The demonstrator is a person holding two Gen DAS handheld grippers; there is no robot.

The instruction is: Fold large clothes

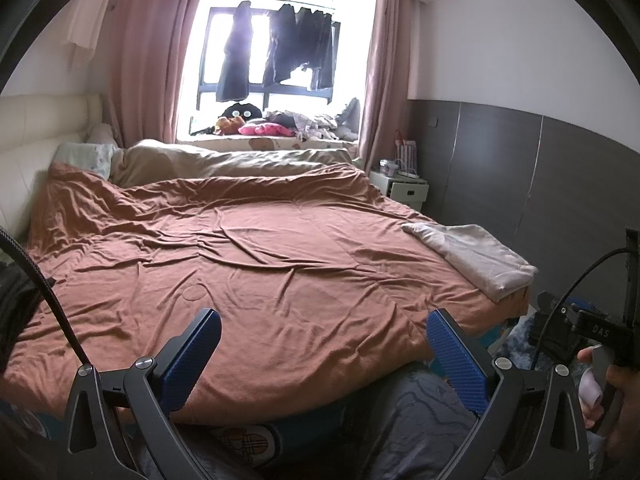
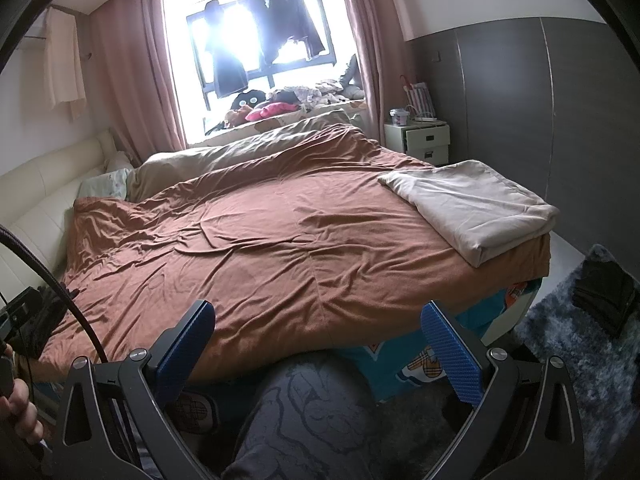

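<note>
Grippers hovering empty over a bed with folded laundry at its corner.
Left gripper and right gripper are both hanging spread wide with nothing between their blue pads, above the near edge of the rumpled brown duvet; a beige folded cloth is lying on the duvet's far right corner, near the white nightstand, well apart from both grippers.

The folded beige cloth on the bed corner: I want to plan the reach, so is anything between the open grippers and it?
Nothing visible blocks it. The folded beige cloth lies alone at the far right corner of the brown bedspread. Only bare bedspread lies between it and the right gripper and left gripper, both open.
</note>
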